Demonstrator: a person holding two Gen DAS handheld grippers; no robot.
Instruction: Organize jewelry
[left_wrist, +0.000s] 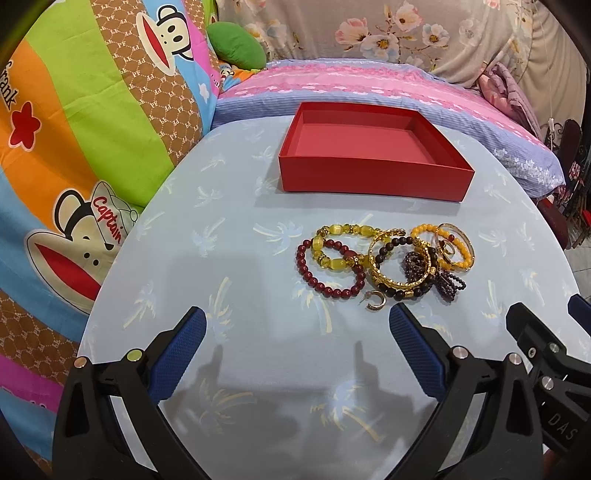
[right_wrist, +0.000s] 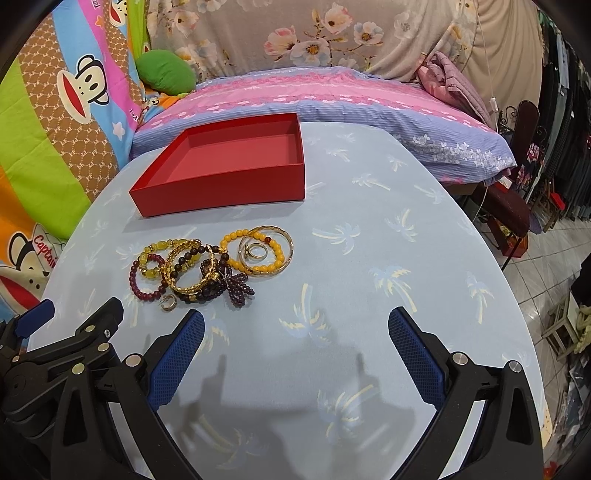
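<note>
- Both grippers, left (left_wrist: 297, 325) and right (right_wrist: 295, 325), spread wide, holding nothing, over my table (left_wrist: 229, 332).
- Jewelry (left_wrist: 384, 258) heaped mid-table; red box (left_wrist: 373, 181) just behind it, bare inside.
- Cloth: pale blue, palm print.
- Behind: bed (right_wrist: 332, 99), floral sheet (right_wrist: 332, 33).

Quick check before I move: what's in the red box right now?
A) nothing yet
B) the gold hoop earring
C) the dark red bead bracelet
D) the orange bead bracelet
A: the red box shows only bare floor, and the dark red bead bracelet, gold hoop earring and orange bead bracelet all lie on the table in front of it.
</note>
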